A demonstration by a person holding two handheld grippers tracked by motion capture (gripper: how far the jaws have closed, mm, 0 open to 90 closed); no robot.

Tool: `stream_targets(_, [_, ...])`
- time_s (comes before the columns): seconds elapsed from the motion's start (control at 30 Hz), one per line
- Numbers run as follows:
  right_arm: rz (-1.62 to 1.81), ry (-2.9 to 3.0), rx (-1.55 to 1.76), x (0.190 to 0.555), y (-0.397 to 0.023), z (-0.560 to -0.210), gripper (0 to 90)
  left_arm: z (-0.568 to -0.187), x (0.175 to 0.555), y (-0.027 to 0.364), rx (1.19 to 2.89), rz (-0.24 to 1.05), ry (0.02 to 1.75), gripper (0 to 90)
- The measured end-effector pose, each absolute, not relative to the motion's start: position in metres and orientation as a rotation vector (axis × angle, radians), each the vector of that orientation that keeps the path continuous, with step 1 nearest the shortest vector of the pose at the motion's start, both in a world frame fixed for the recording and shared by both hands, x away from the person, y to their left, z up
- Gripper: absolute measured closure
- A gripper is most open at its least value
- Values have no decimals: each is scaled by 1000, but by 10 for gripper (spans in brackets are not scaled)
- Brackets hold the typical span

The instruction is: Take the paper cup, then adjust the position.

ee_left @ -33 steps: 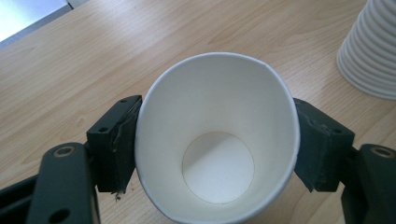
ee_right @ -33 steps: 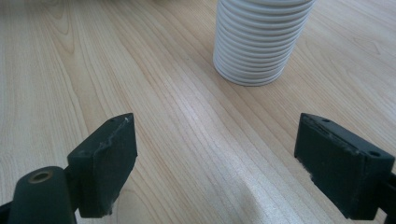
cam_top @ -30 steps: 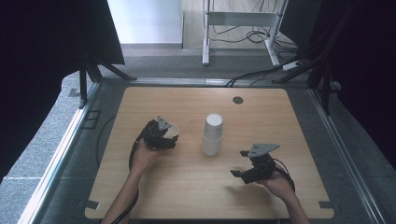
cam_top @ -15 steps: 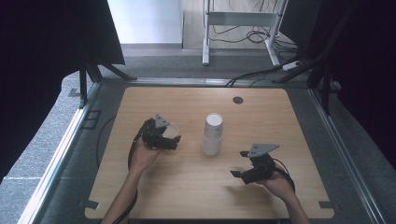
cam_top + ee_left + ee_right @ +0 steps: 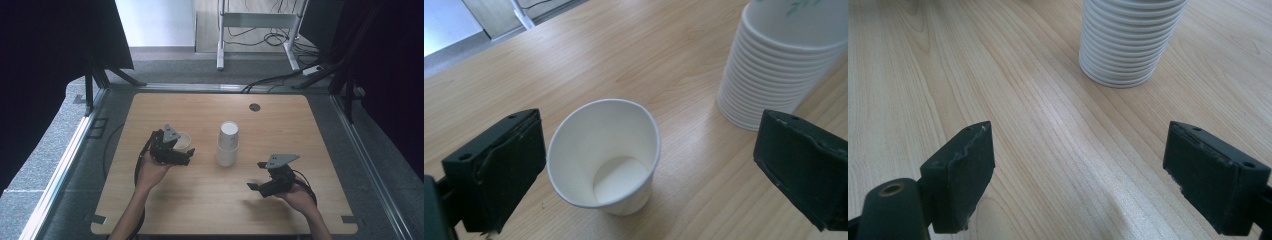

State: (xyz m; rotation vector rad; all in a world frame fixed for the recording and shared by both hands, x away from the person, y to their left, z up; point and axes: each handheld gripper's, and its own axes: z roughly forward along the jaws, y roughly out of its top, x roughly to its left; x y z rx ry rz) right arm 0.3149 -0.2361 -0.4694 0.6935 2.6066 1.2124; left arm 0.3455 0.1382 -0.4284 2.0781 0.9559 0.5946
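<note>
Standing upright on the wooden table (image 5: 150,210) left of centre in the high view, the single paper cup (image 5: 606,155) is sitting between the spread jaws of the left gripper (image 5: 649,170), which have just been opening and are pressing on nothing. The stack of cups (image 5: 228,144) is standing at mid-frame. The right gripper (image 5: 1080,175), lower right, is hovering with jaws spread and empty.

The cup (image 5: 606,157) is white paper, empty, upright on the wooden table, mouth up, its rim slightly squeezed out of round. Just beside it stands the stack (image 5: 228,145), white nested cups, upright, mouth up.
</note>
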Motion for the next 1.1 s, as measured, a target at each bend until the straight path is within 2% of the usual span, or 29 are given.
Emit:
stream_targets(0.4, [1214,2599,690,314,-237,-467,129,-424,317,137,2077,608,897,0])
stream_targets(1.1, [1215,2594,690,310,-239,-464,129,-448,280,152,2063,576,905,0])
